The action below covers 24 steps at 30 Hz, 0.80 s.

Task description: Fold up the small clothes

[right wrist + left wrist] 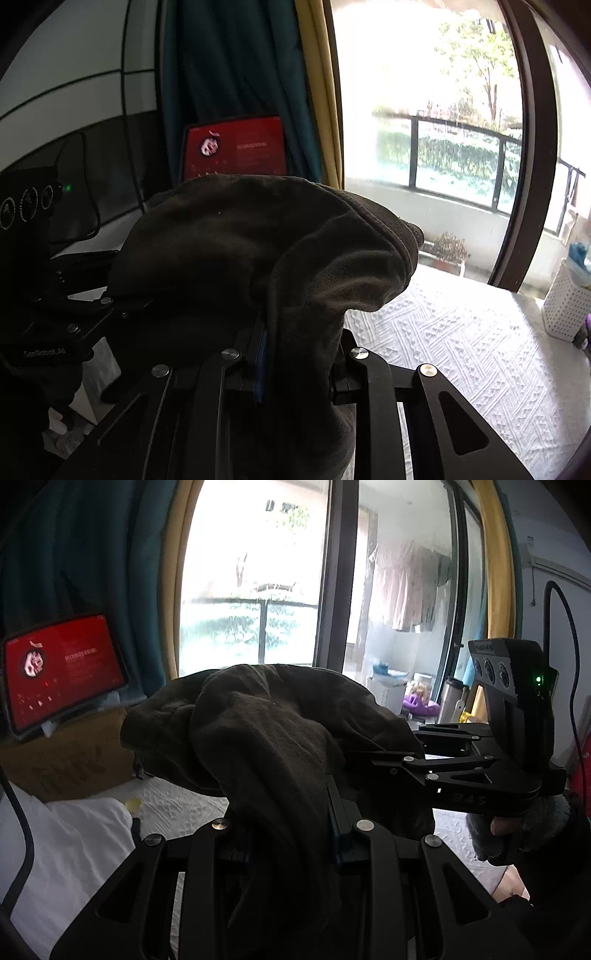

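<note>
A dark garment (266, 738) is clamped by the left gripper (291, 834) and right gripper (299, 365), jaws narrowly parted, frame centre, above a white textured cloth (461, 350).

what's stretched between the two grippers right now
A dark garment bunches up between them: the left gripper and the right gripper each clamp a part of it. Both wrist views show it, lifted off the white textured cloth.

Both grippers (291, 834) (299, 354) raised, fingers clamped.
</note>
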Available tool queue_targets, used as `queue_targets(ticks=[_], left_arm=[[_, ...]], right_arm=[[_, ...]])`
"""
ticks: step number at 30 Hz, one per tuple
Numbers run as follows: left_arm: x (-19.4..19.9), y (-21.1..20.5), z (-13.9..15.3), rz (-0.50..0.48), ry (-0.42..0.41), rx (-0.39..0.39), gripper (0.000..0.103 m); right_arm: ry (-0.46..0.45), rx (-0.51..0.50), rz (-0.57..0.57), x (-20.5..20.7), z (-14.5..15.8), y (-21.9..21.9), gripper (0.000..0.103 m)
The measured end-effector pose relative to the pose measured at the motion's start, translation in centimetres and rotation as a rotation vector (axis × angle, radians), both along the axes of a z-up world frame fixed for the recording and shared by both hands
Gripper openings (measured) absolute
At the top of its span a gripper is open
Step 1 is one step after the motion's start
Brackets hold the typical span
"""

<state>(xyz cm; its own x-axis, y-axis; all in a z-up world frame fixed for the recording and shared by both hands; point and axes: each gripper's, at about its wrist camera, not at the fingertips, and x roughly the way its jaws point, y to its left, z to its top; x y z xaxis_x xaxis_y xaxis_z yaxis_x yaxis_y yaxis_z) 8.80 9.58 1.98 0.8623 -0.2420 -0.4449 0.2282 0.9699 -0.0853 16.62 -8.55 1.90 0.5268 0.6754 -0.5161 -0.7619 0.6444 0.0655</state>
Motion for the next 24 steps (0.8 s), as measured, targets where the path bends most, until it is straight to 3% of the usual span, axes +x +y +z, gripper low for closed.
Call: queue_targets(ticks=[10, 24], left_arm=[[-4.4, 0.2, 3.3, 0.004, -0.108, 0.033, 0.028], [-10.5, 1.3, 5.1, -0.005, -0.199, 0.103, 0.028]], right_arm=[[-0.131, 0.041, 0.018, -5.1, 4.2, -0.4, 0.023], [-0.199, 0.075, 0.072, -12.1, 6.4, -1.1, 0.023]])
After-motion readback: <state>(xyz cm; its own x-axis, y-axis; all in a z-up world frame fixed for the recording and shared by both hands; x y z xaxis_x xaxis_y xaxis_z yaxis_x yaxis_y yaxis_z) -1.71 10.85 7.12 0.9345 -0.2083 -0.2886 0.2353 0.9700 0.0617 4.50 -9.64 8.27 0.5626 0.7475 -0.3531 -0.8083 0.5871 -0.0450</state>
